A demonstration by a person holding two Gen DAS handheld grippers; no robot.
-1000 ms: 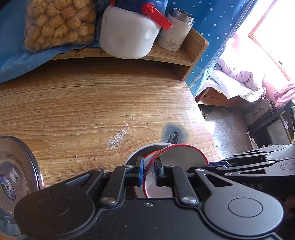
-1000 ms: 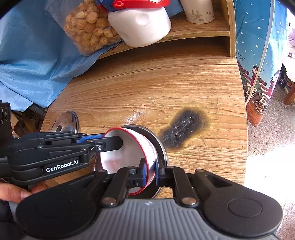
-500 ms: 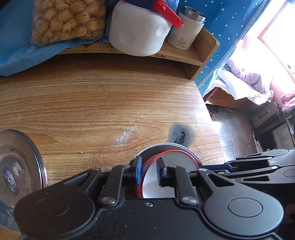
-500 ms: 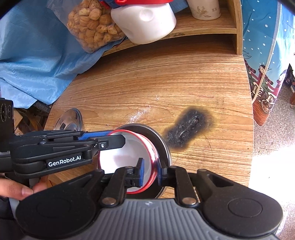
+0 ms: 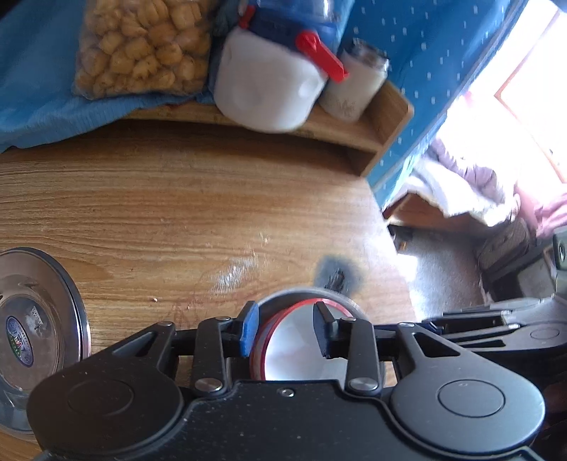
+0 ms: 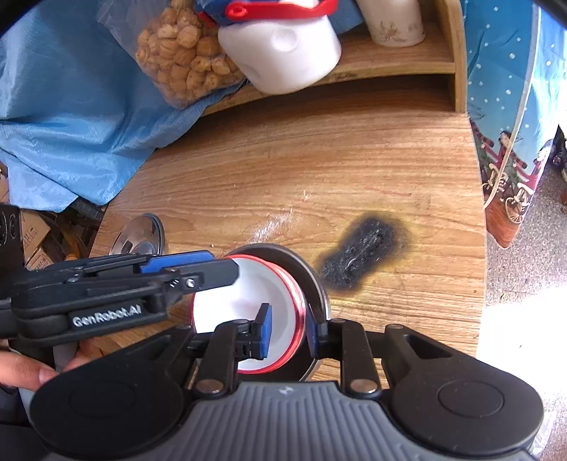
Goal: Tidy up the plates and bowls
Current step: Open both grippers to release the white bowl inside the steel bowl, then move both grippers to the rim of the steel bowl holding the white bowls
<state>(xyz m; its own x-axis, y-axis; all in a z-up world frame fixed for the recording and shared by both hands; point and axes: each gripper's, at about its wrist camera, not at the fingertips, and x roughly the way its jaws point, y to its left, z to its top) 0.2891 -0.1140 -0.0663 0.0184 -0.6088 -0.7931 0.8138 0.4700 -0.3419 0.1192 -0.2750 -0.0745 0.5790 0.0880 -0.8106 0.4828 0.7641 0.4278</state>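
A white bowl with a red rim (image 6: pixel 244 312) sits inside a steel bowl (image 6: pixel 312 280) near the front edge of the wooden table; it also shows in the left wrist view (image 5: pixel 294 347). My left gripper (image 5: pixel 285 331) is open, its jaws apart on either side of the red rim. My right gripper (image 6: pixel 287 331) is open too, straddling the red rim on the bowl's right side. The left gripper (image 6: pixel 219 269) reaches over the bowl's left edge in the right wrist view. A second steel dish (image 5: pixel 35 333) lies at the table's left.
A burnt black patch (image 6: pixel 365 255) marks the table right of the bowls. On the back shelf (image 6: pixel 407 64) stand a white jug with a red handle (image 6: pixel 283 53), a bag of snacks (image 6: pixel 187 60) and a cup (image 6: pixel 393 21). A blue cloth (image 6: pixel 71 106) hangs at left.
Both grippers have opened and let go of the red-rimmed bowl, which went from tilted to sitting flat inside the steel bowl.
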